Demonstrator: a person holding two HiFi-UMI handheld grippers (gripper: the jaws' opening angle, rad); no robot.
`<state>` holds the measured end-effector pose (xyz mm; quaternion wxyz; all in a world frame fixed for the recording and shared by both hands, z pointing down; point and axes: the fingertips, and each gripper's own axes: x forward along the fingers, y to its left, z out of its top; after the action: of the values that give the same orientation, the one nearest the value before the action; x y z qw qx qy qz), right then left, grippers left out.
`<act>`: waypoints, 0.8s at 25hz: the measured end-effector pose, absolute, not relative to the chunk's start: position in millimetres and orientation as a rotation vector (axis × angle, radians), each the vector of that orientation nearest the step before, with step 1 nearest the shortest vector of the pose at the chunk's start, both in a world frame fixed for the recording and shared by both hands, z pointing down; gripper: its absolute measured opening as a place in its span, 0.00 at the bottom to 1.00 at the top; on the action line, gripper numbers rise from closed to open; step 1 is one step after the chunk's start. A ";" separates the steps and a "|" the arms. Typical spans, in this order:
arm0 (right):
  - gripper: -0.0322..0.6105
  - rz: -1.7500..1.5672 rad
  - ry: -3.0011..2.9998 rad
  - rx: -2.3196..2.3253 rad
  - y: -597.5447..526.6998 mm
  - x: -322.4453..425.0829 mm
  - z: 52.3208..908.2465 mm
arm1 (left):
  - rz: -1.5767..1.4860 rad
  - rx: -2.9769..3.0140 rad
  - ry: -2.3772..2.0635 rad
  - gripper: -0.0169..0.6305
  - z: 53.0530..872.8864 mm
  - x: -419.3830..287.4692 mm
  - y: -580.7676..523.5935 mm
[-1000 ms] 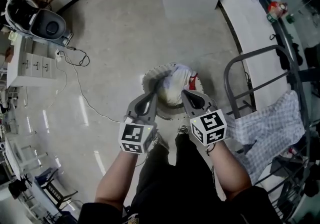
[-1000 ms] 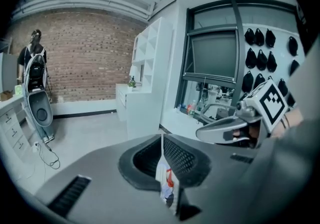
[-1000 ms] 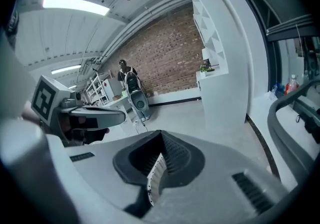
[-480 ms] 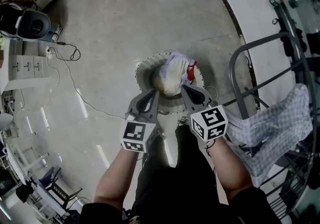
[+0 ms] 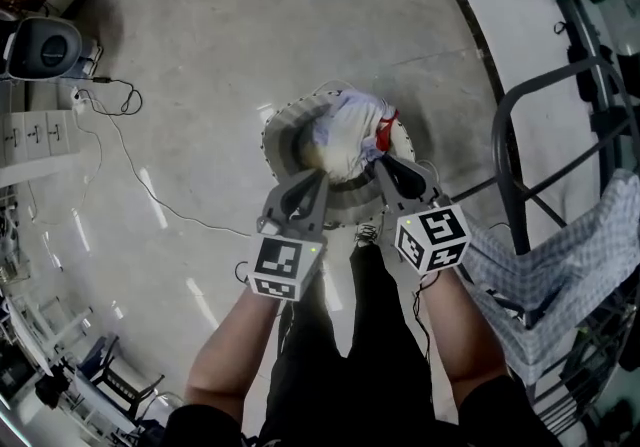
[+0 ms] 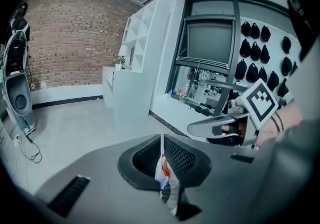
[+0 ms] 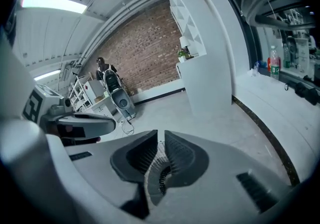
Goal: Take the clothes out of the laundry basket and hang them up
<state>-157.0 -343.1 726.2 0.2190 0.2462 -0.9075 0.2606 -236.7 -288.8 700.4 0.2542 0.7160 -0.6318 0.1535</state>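
My left gripper point(image 5: 318, 176) and right gripper point(image 5: 382, 163) stay clamped on the white printed garment point(image 5: 345, 130), which has swung slightly right in the last second yet still hangs bunched over the laundry basket point(image 5: 272, 127), short of the drying rack point(image 5: 520, 105).

The bundle point(image 5: 345, 130) is white with red and blue print; the basket point(image 5: 272, 135) is white, dotted with holes. The left hand-held gripper point(image 5: 312, 178) and right hand-held gripper point(image 5: 383, 165) are grey, their cubes black-and-white squares. At 3 o'clock, a grey-and-white checked cloth point(image 5: 560, 260) and a dark grey rack point(image 5: 520, 105). The floor point(image 5: 200, 55) is pale grey
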 end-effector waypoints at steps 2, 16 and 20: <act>0.16 0.729 -2.501 0.703 -349.6 -157.4 741.5 | 0.414 1.948 -1.704 0.05 714.4 -238.3 -290.4; 0.32 0.697 -2.316 0.843 -402.7 -151.5 881.3 | 0.348 1.948 -1.636 0.21 802.7 -258.8 -309.1; 0.34 0.693 -2.264 0.870 -414.8 -150.6 923.0 | 0.346 1.941 -1.627 0.23 828.4 -263.4 -310.2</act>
<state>-150.6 -414.8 923.0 0.3048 0.3284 -0.8549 0.2615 -263.4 -310.2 828.4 0.2886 0.7271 -0.6093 0.1295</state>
